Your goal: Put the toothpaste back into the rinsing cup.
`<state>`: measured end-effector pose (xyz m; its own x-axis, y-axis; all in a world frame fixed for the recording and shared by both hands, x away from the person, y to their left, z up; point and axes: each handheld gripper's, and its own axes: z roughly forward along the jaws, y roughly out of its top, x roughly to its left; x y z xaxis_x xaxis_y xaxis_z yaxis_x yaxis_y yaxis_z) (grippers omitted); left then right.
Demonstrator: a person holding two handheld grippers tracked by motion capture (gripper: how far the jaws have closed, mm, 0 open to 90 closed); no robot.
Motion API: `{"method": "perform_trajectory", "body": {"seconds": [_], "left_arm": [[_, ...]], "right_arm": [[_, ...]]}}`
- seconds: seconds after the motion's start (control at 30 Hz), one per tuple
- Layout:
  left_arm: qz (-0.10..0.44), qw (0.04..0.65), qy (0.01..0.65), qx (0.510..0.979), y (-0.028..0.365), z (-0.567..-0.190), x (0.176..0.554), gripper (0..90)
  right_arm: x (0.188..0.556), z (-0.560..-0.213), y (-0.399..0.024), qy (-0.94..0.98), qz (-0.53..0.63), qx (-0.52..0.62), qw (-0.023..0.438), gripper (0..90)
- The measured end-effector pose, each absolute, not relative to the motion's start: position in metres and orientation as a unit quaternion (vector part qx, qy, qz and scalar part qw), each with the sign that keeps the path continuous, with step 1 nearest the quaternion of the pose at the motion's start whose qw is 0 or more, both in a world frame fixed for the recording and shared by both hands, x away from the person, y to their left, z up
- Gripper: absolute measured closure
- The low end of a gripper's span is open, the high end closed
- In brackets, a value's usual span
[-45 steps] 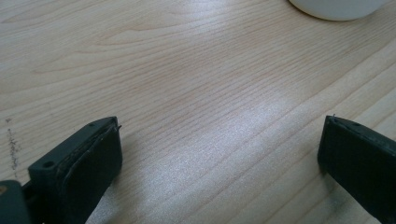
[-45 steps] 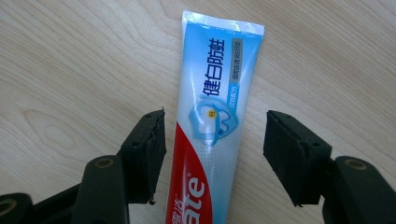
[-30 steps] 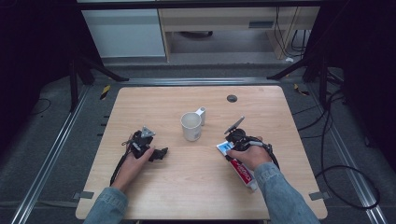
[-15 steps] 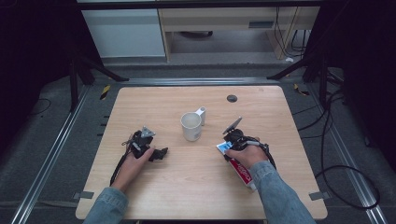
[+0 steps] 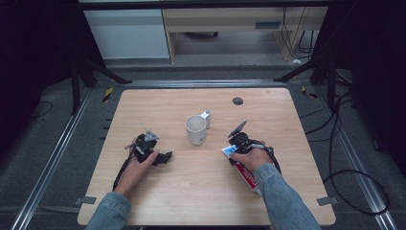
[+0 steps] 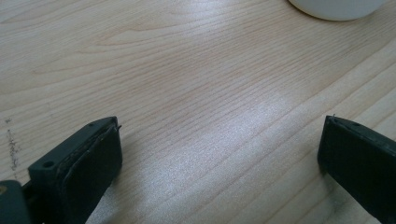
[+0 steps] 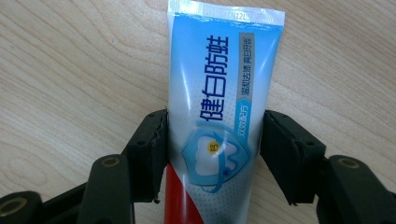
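Lying flat, toothpaste tube crimp-end toward mug

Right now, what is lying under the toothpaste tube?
The toothpaste tube lies flat on the bare wooden table, between the right claw's jaws. Whatever is directly beneath it is covered by the tube itself.

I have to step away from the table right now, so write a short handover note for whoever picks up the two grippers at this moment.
Right gripper: jaws closed on both edges of the toothpaste tube, which lies flat on the wooden table, crimped end pointing away from the hand. Not lifted yet.
Left gripper: open, holding nothing, resting low over bare tabletop at the left.
White mug: upright mid-table, between the two hands, apparently empty, handle turned to the far side.
Done: the tube is gripped.
Left: lift the tube and take it wherever it belongs, probably the mug. The left gripper is free to steady the mug.
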<state>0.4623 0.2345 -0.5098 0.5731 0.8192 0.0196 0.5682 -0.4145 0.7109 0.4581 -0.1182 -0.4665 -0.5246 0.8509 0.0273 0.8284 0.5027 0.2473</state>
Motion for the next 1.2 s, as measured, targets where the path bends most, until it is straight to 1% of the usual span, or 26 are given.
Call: {"method": "perform_trajectory", "body": {"seconds": [0.7,0.73,0.77,0.83,1.03,1.13,1.2], "left_arm": [[0.186,0.337,0.423,0.82,0.2345,-0.5098,0.4623,0.0],[0.186,0.337,0.423,0.82,0.2345,-0.5098,0.4623,0.0],[0.186,0.337,0.423,0.82,0.2345,-0.5098,0.4623,0.0],[0.186,0.337,0.423,0.82,0.2345,-0.5098,0.4623,0.0],[0.186,0.337,0.423,0.82,0.2345,-0.5098,0.4623,0.0],[0.186,0.337,0.423,0.82,0.2345,-0.5098,0.4623,0.0],[0.186,0.337,0.423,0.82,0.2344,-0.5098,0.4623,0.0]], "right_arm": [[0.4584,-0.4705,-0.1156,0.87,0.108,0.479,0.053,44.5],[0.4593,-0.472,-0.1183,0.881,0.108,0.456,0.063,45.2],[0.4593,-0.472,-0.1183,0.881,0.108,0.456,0.063,45.2],[0.4583,-0.4705,-0.1145,0.87,0.104,0.479,0.056,46.3],[0.4574,-0.4694,-0.1132,0.87,0.103,0.479,0.057,51.0],[0.4572,-0.4674,-0.1136,0.873,0.103,0.474,0.056,55.5],[0.4572,-0.4672,-0.1136,0.873,0.102,0.473,0.057,56.5]]}}
